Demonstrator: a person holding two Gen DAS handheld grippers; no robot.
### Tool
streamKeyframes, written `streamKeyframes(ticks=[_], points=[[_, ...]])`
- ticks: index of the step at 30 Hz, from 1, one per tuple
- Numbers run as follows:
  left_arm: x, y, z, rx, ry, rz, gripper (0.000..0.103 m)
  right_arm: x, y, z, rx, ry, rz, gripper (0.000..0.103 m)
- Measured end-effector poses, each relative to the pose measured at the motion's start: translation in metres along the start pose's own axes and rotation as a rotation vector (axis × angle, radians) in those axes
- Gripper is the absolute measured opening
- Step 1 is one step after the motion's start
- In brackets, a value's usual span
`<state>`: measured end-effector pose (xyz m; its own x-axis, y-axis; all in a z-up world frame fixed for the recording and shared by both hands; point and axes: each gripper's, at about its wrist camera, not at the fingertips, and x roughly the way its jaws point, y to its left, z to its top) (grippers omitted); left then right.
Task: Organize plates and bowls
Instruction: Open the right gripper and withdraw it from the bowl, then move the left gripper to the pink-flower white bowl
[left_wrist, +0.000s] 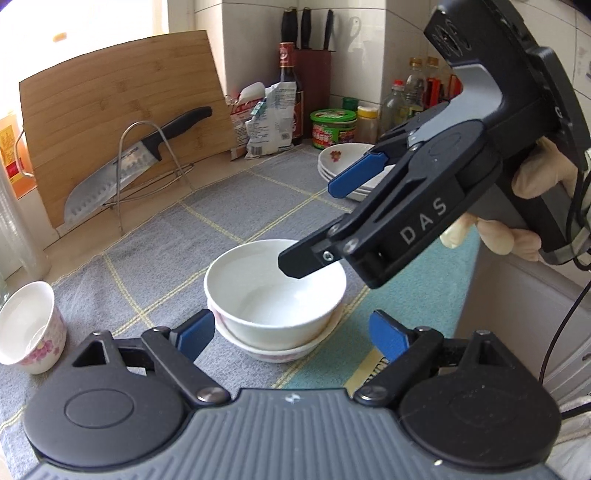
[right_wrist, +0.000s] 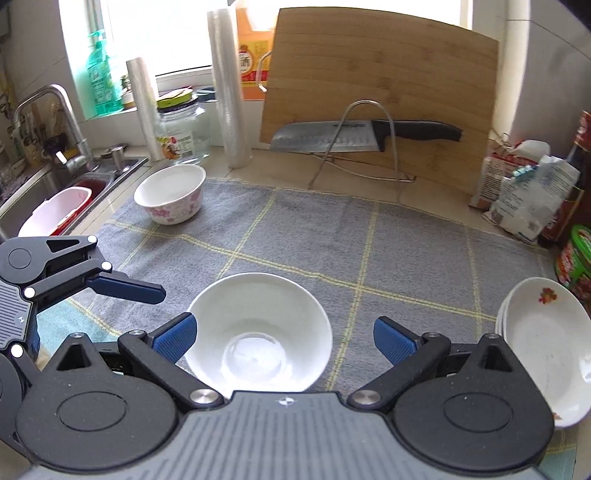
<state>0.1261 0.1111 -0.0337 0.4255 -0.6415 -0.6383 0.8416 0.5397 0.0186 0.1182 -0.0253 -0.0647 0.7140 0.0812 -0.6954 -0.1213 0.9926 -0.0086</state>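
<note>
A grey cloth with yellow grid lines (right_wrist: 388, 251) covers the counter. Behind it a bamboo cutting board (right_wrist: 380, 88) leans, with a black-handled knife (right_wrist: 362, 136) on a wire rack. A flowered white cup (right_wrist: 171, 197) stands at the cloth's far left corner, and stacked white plates (right_wrist: 543, 332) at its right edge. Two nested white bowls (left_wrist: 275, 295) sit near the cloth's front. The left gripper (left_wrist: 291, 332) and right gripper (right_wrist: 284, 339) are both spread wide around them, touching nothing.
</note>
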Motion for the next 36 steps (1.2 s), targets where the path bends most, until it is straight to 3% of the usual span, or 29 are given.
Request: streamKeyframes(ticks=[6, 11, 18, 21, 26, 30, 36], points=[[0.017, -0.003, 0.004, 0.026, 0.001, -0.091, 0.091, -0.013, -0.016, -0.015, 0.123, -0.025, -0.059, 0.103], [0.024, 0.001, 0.003, -0.037, 0.035, -0.070, 0.092, -0.013, -0.022, -0.017, 0.128, -0.036, -0.054, 0.103], [0.011, 0.009, 0.010, -0.122, 0.024, 0.055, 0.092, 0.001, -0.029, -0.001, 0.048, -0.060, -0.001, 0.103], [0.006, 0.016, 0.010, -0.189, 0.037, 0.147, 0.093, 0.014, -0.024, 0.012, -0.078, -0.077, 0.023, 0.103], [-0.009, 0.036, -0.003, -0.307, 0.071, 0.308, 0.093, 0.025, -0.017, 0.024, -0.144, -0.090, 0.079, 0.103], [-0.022, 0.066, -0.015, -0.377, 0.080, 0.405, 0.094, 0.033, 0.005, 0.036, -0.184, -0.093, 0.125, 0.103], [-0.039, 0.125, -0.029, -0.398, 0.071, 0.461, 0.094, 0.050, 0.063, 0.048, -0.199, -0.083, 0.071, 0.103]])
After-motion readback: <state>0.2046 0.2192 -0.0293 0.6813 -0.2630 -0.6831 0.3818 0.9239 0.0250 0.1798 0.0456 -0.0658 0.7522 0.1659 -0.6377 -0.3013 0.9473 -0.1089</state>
